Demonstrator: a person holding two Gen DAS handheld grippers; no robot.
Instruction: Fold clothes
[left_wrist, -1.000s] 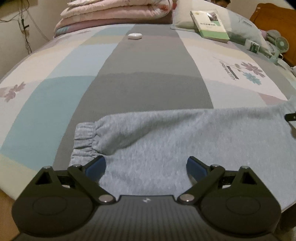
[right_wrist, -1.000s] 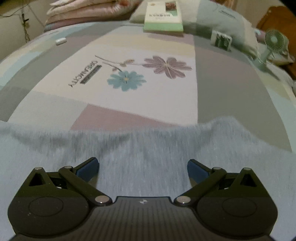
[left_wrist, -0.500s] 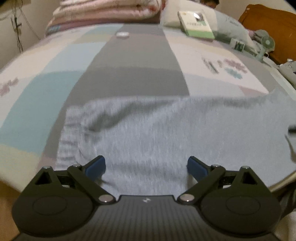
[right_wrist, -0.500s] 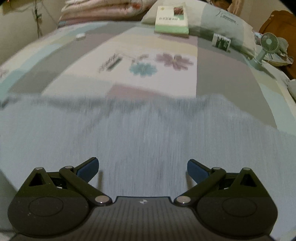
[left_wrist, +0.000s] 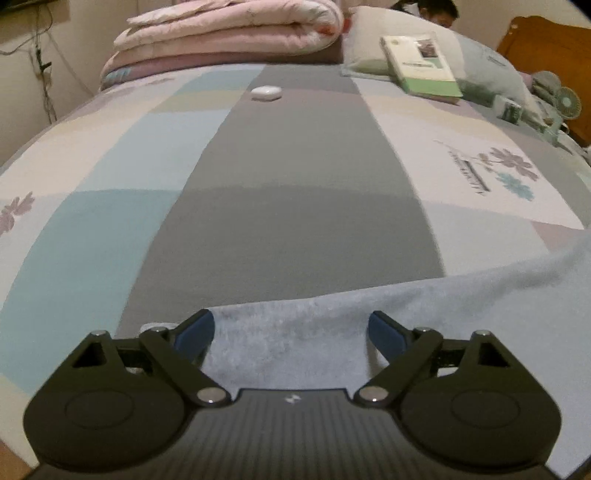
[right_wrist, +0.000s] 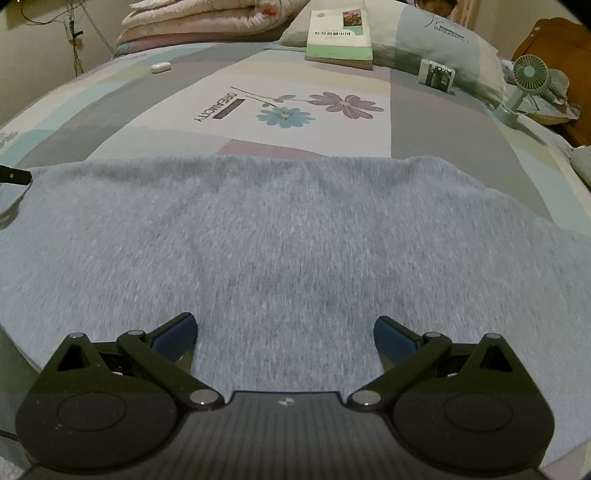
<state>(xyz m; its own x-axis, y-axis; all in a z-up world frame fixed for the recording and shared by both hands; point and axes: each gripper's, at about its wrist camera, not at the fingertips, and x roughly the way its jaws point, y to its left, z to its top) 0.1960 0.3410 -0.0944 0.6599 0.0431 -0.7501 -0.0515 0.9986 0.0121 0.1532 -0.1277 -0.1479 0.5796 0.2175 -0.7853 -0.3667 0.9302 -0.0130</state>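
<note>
The grey-blue garment (right_wrist: 295, 236) lay spread flat across the near part of the bed, on the patchwork bedsheet (left_wrist: 295, 206). L gripper (left_wrist: 291, 330) had its jaws wide apart, nothing between the pads but cloth lying under them; its blue fingertips (left_wrist: 194, 332) sat right at the garment's far edge, w/ the left tip at the cloth's left end. From there the edge ran off to the right and rose a bit toward the frame side, slightly blurred. R gripper (right_wrist: 284, 334) was also spread wide, holding nothing, both tips over the middle of the fabric, well inside its borders. In the right wrist view the far edge of the garment ran roughly straight across, then sloped down toward the right; a dark tip of the other gripper showed at the far left edge of the view.

Beyond the cloth the sheet was bare for a good stretch. Farther back: a small white case (left_wrist: 266, 92) on the grey stripe, a green book (right_wrist: 340, 35) leaning on a pillow (right_wrist: 443, 40), a small packet (right_wrist: 437, 75), a mint desk fan (right_wrist: 524, 81) at the right, and folded pink quilts (left_wrist: 229, 33) at the head. Near bed edge was just under both grippers.
</note>
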